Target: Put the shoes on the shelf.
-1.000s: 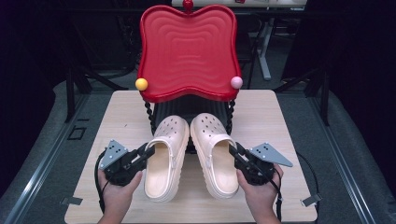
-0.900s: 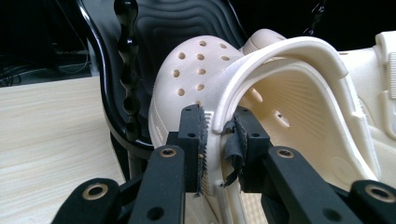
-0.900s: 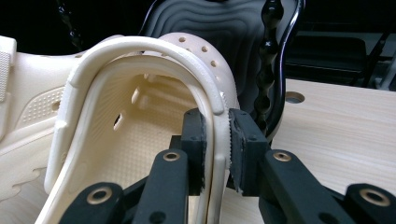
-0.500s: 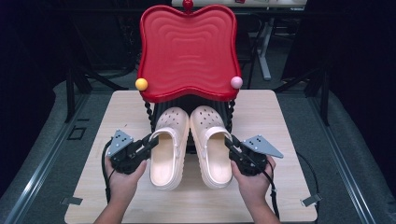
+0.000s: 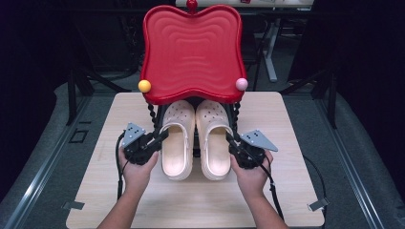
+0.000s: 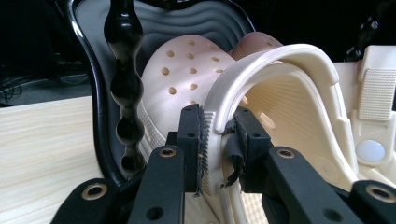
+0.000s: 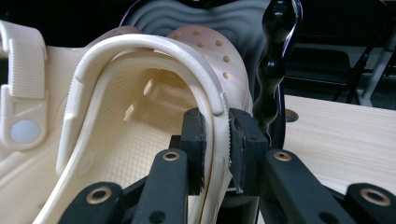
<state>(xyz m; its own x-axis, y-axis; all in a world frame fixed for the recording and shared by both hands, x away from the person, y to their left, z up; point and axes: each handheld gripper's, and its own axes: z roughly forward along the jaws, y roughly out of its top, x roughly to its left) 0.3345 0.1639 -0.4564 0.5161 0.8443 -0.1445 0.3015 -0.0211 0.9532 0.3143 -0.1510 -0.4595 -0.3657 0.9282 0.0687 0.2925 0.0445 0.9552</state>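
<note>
The left gripper (image 5: 160,138) pinches the left clog's (image 5: 175,143) outer side wall; the right gripper (image 5: 230,141) pinches the right clog's (image 5: 213,143) outer wall.

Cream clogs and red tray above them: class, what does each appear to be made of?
Cream clogs: probably moulded foam or soft plastic, matte; one-piece walls with punched holes and ridged footbeds. Red tray: likely hard plastic, glossy, with moulded ripples catching highlights. Its beaded black posts look shiny, lacquered or plastic; I cannot tell which.
</note>
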